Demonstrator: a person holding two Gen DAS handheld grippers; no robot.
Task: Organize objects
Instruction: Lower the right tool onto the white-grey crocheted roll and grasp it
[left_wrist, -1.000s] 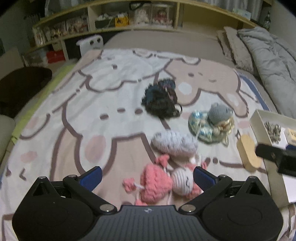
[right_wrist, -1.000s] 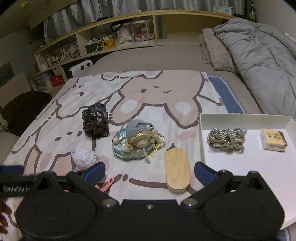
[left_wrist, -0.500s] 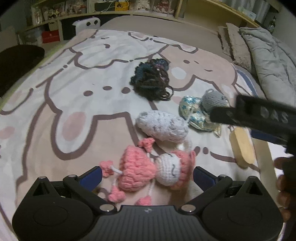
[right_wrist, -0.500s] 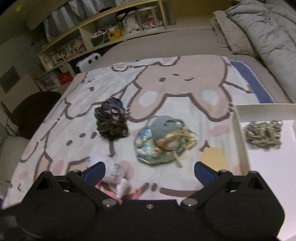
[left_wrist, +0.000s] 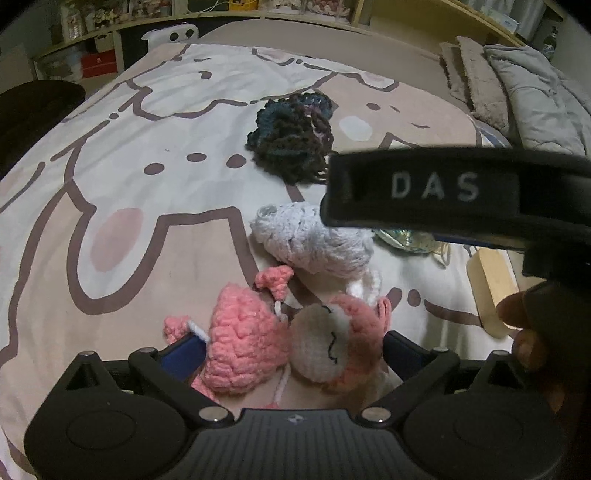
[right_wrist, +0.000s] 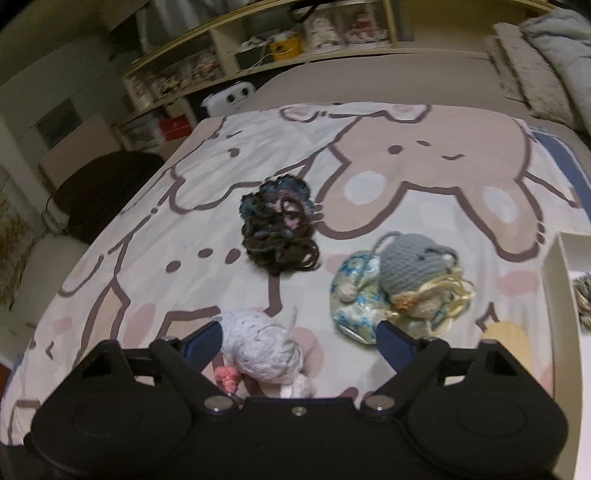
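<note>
On the bed, over a blanket (left_wrist: 140, 155) printed with cartoon rabbits, both grippers were lowered toward a cluster of crocheted things. The left gripper (left_wrist: 291, 347) had its jaws set wide and closing, with a pink crocheted doll (left_wrist: 258, 343) lying between the blue fingers (left_wrist: 184, 350); whether the pads already pressed on the doll could not be told, as its pink body sat right at the left finger and its pale face near the right one. Just beyond the doll lay a pale grey yarn ball (left_wrist: 314, 240), and farther up the blanket a dark yarn bundle (left_wrist: 291, 140). The right gripper (right_wrist: 299, 343) reached across the left wrist view as a black bar marked "DAS", with part of the person's hand (left_wrist: 524, 332) behind it. Its jaws were likewise wide and closing around the grey yarn ball (right_wrist: 258, 347), which sat against the left finger and clear of the right one. To the right of that ball rested a grey crocheted toy (right_wrist: 413, 262) on a blue floral pouch (right_wrist: 354, 299), with a wooden block (right_wrist: 506, 332) beside them and the wall of a white box (right_wrist: 561, 295) at the edge. The dark bundle (right_wrist: 280, 225) lay well apart from both grippers.
</note>
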